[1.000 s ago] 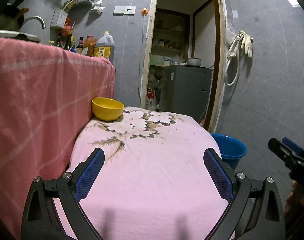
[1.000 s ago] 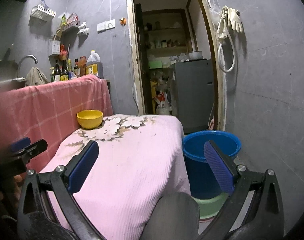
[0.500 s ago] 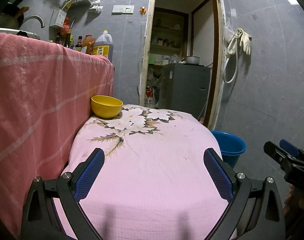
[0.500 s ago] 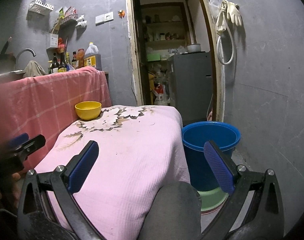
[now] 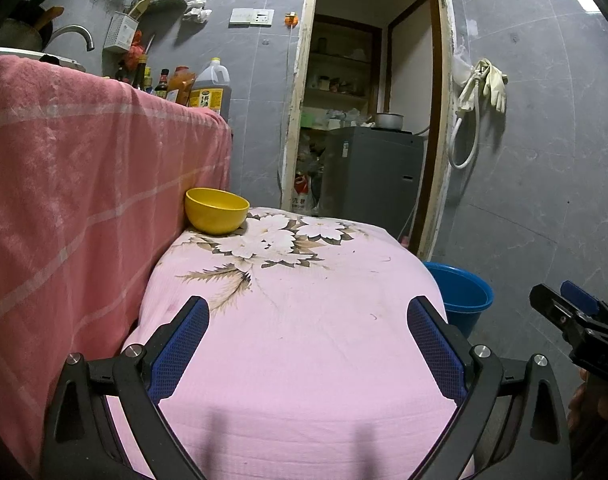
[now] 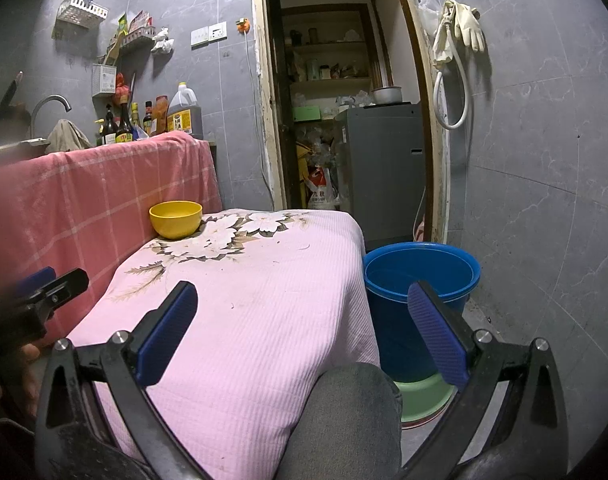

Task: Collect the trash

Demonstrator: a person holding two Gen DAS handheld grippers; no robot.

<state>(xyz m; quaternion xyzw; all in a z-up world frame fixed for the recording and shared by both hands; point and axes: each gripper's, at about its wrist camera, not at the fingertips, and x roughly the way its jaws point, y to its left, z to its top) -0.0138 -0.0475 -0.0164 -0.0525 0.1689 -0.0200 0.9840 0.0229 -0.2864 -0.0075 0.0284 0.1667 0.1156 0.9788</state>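
A low table under a pink flowered cloth [image 5: 304,320] [image 6: 256,300] fills both views. A yellow bowl [image 5: 216,210] [image 6: 176,219] stands at its far left corner. A blue bucket [image 6: 420,280] [image 5: 460,292] stands on the floor right of the table. No loose trash shows on the cloth, only small specks. My left gripper [image 5: 308,320] is open and empty above the table's near end. My right gripper [image 6: 304,304] is open and empty above the table's right near edge, and it also shows at the right edge of the left wrist view [image 5: 572,316].
A counter draped in a red-pink checked cloth [image 5: 84,180] rises left of the table, with bottles [image 6: 152,120] on top. A doorway [image 5: 364,120] with a grey appliance [image 6: 380,172] lies behind. A green basin [image 6: 424,396] sits under the bucket. A knee [image 6: 344,420] is in the foreground.
Both grippers have lowered slightly, so the table and bowl sit a little higher in view. Both stay open and empty.
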